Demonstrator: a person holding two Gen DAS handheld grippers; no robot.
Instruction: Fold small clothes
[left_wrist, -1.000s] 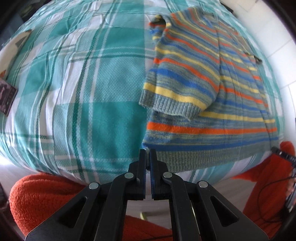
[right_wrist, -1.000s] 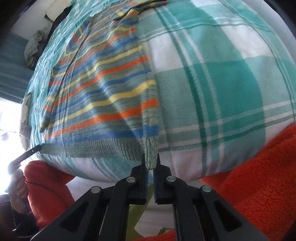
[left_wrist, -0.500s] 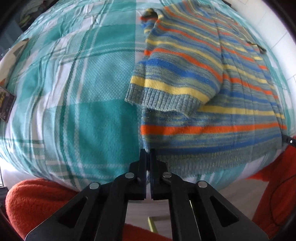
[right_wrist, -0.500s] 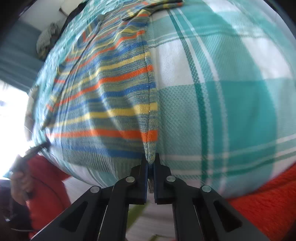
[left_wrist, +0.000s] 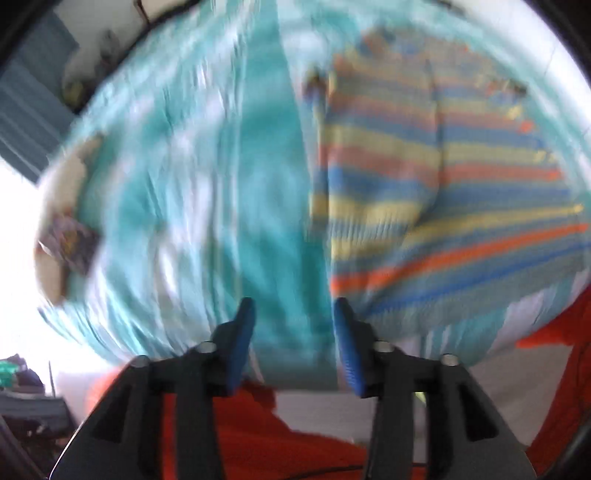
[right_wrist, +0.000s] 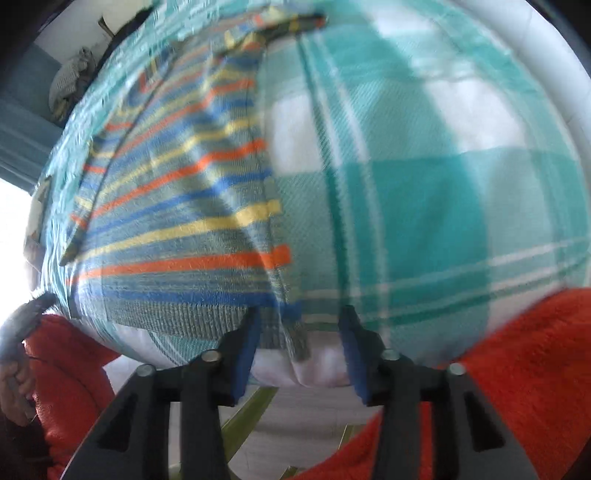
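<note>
Left gripper (left_wrist: 293, 314): jaws are opening, nothing between them, only the checked blanket (left_wrist: 207, 206) below.
Right gripper (right_wrist: 297, 325): jaws are opening; sweater corner is lying between the pads, not pressed.
Sweater (right_wrist: 177, 229): striped, lying flat on blanket, to right of left gripper & to left of right gripper.

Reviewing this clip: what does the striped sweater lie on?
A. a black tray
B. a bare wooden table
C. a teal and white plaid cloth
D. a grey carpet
C: in both wrist views the striped sweater is spread flat on a teal and white plaid cloth that covers the surface beneath it.
</note>
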